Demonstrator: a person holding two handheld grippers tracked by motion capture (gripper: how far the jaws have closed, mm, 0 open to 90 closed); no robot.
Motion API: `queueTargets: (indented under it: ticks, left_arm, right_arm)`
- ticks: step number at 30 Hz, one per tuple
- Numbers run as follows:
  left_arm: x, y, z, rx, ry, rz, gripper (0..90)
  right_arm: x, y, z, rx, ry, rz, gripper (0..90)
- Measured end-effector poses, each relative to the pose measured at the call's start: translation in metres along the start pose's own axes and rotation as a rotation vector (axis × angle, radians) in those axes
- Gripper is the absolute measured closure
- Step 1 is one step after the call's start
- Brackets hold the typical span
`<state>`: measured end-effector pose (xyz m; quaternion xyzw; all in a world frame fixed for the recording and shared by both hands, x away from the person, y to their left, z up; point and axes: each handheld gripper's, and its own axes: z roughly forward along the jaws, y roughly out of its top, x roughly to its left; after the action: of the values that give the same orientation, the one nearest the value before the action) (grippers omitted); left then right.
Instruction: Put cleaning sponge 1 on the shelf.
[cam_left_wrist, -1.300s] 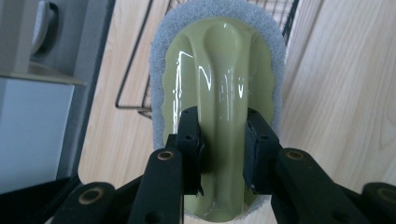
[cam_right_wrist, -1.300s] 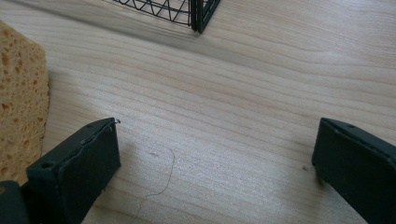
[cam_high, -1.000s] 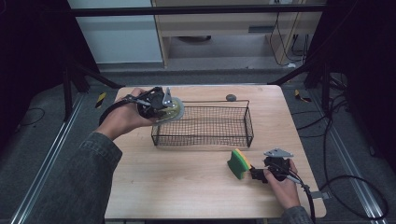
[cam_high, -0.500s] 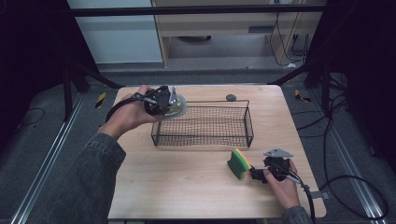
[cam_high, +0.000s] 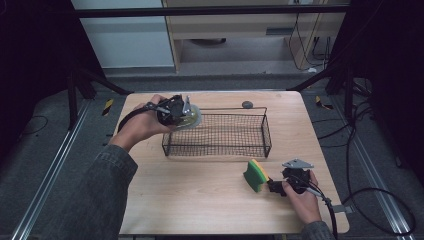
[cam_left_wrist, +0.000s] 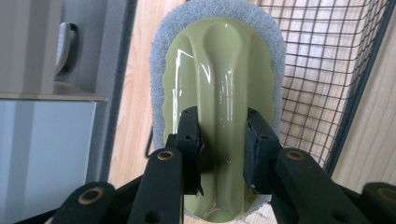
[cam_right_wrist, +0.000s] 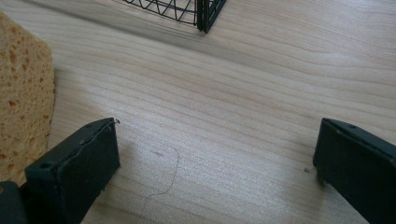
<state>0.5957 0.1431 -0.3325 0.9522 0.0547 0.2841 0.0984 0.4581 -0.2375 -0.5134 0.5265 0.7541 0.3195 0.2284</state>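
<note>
My left gripper (cam_high: 181, 111) is shut on a scrubber (cam_high: 193, 118) with a glossy olive-green handle (cam_left_wrist: 219, 60) and a grey pad. It hovers at the far-left corner of the black wire basket (cam_high: 215, 150), whose mesh (cam_left_wrist: 322, 70) lies just right of the pad. The left gripper (cam_left_wrist: 219, 126) pinches the handle's raised ridge from both sides. My right gripper (cam_high: 275, 186) rests open on the table near the front right. A yellow and green sponge (cam_high: 254, 175) stands just left of it. In the right gripper view the sponge (cam_right_wrist: 21, 93) sits outside the left jaw, with bare wood between the jaws of the right gripper (cam_right_wrist: 218, 130).
A small dark round object (cam_high: 247, 104) lies at the table's back edge behind the basket. The wooden table (cam_high: 200, 200) has open room in front of the basket. A basket corner (cam_right_wrist: 205, 14) shows ahead of the right gripper.
The left hand has sunk a little and shifted slightly right with the scrubber, closer to the basket's left end. The right hand and sponge have not moved.
</note>
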Motion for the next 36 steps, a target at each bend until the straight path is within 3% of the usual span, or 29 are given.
queueTargets:
  ticks: [11, 17, 36]
  left_arm:
    - [-0.012, 0.005, 0.025, 0.019, -0.063, 0.029, 70.7]
    - [-0.012, 0.002, 0.029, 0.017, -0.100, 0.020, 70.7]
    - [-0.020, -0.004, 0.043, 0.050, -0.151, 0.022, 70.6]
  right_arm:
    - [0.000, 0.000, 0.000, 0.000, 0.000, -0.001, 0.6]
    - [0.000, 0.000, 0.000, 0.000, 0.002, 0.000, 0.5]
    - [0.000, 0.000, 0.000, 0.000, 0.002, -0.001, 0.5]
